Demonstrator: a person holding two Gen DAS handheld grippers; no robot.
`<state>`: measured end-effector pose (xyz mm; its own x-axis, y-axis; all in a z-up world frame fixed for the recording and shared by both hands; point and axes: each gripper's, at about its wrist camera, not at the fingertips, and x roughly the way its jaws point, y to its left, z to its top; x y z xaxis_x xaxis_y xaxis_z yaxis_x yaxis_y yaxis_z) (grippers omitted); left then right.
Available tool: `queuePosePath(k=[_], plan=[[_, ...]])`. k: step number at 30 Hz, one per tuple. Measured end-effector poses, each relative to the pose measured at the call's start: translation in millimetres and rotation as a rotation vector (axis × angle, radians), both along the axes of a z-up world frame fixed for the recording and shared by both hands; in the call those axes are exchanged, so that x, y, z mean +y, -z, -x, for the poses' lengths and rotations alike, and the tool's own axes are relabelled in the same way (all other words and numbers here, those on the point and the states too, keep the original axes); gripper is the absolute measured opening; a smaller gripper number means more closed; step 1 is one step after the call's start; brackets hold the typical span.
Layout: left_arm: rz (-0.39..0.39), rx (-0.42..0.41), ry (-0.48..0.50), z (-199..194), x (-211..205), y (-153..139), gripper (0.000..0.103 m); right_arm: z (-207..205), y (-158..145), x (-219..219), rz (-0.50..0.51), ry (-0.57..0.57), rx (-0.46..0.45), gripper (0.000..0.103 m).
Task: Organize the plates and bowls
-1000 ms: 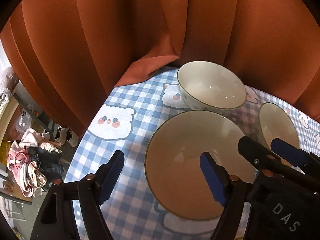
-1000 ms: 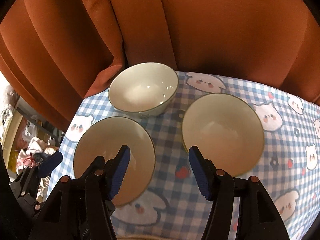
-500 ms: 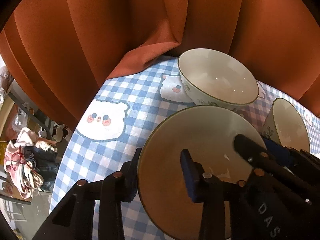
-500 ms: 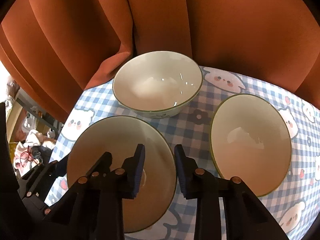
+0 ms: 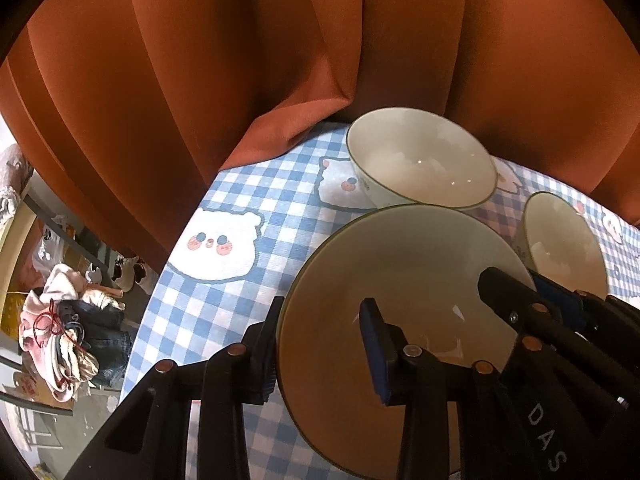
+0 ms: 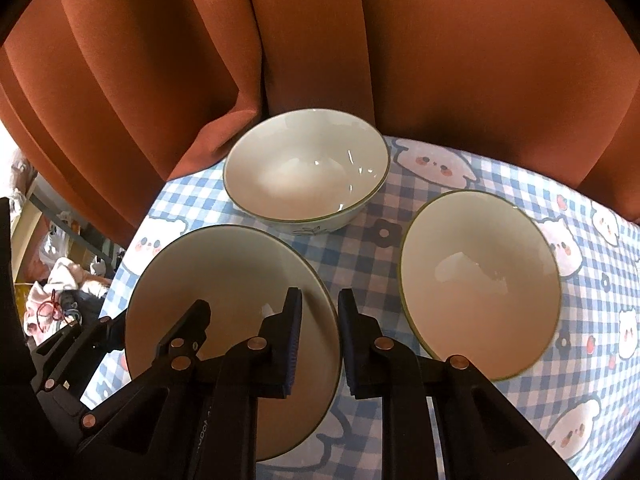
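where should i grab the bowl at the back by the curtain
Pinch the back bowl by its thin rim on the near right side, coming from above with one finger inside and one outside the wall. It sits upright and open, so the rim is probably the only edge that can be pinched. The curtain fold crowds its far left side.

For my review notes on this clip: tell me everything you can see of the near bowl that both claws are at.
The near bowl is wide, cream-white and glossy like glazed ceramic, with a thin dark green rim, and empty. It sits upright on the blue checked tablecloth, nearest the cameras, left of the other front bowl. The left claw straddles its left rim, the right claw its right rim, each with one finger inside and one outside. Whether the pads press the wall cannot be told.
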<state>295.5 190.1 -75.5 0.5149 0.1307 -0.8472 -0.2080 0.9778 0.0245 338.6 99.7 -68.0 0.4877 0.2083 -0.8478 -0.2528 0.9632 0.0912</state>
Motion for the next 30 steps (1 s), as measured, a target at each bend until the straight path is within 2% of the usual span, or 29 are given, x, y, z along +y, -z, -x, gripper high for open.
queuePosePath(k=[9,18,24,30], plan=[[0.011,-0.045,0.06,31,-24,-29,0.036,37,-35,-24,-0.007,0.053,-0.046,0.022],[0.04,-0.077,0.172,69,-74,-47,0.036,94,-64,-80,0.021,0.168,-0.084,0.022],[0.023,-0.071,0.24,103,-120,-47,0.036,133,-64,-126,0.008,0.237,-0.08,0.022],[0.02,-0.031,0.257,130,-162,-34,0.036,166,-50,-172,0.002,0.262,-0.041,0.022]])
